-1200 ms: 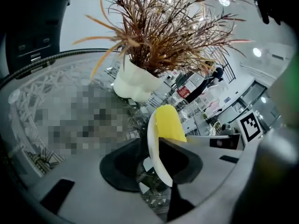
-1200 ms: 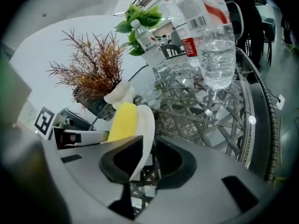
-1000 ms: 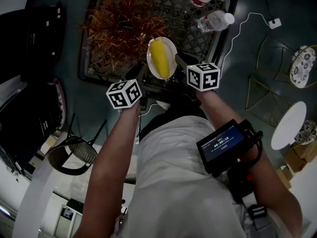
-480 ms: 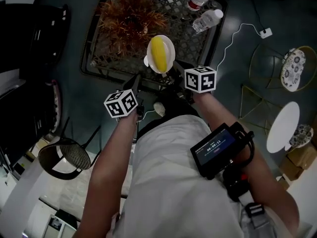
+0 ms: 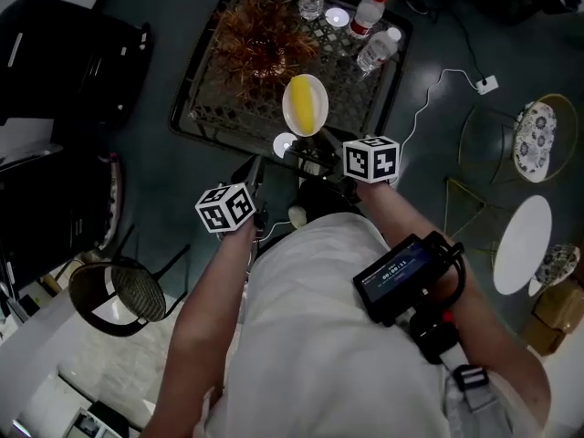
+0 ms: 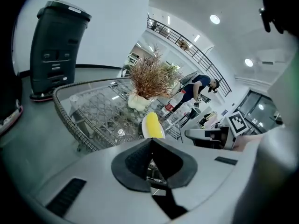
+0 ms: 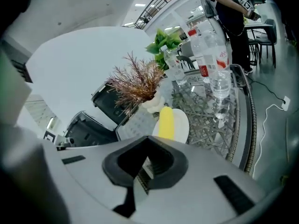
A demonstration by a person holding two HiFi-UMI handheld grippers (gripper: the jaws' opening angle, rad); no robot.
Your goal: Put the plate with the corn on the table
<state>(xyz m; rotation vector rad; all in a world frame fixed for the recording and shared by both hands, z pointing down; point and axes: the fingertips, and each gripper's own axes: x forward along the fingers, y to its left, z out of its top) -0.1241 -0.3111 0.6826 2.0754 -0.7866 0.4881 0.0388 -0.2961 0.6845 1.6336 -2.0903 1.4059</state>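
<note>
Over the table (image 5: pixel 354 91), the plate (image 7: pixel 182 125), holding one corn cob (image 7: pixel 166 122), had moved farther in from the near edge, its rim clamped in the right gripper (image 7: pixel 145 165), so only lowering likely remained, while the left gripper (image 6: pixel 150 164) hung closed and empty, with bottles (image 5: pixel 375 50) far right

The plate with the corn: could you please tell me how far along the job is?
Done: the round white plate carrying the yellow corn cob is over the glass-topped wicker table. In hand: the right tool seems to grip its near rim. Remaining: lower it onto the glass and release. The left tool is shut, empty.
</note>
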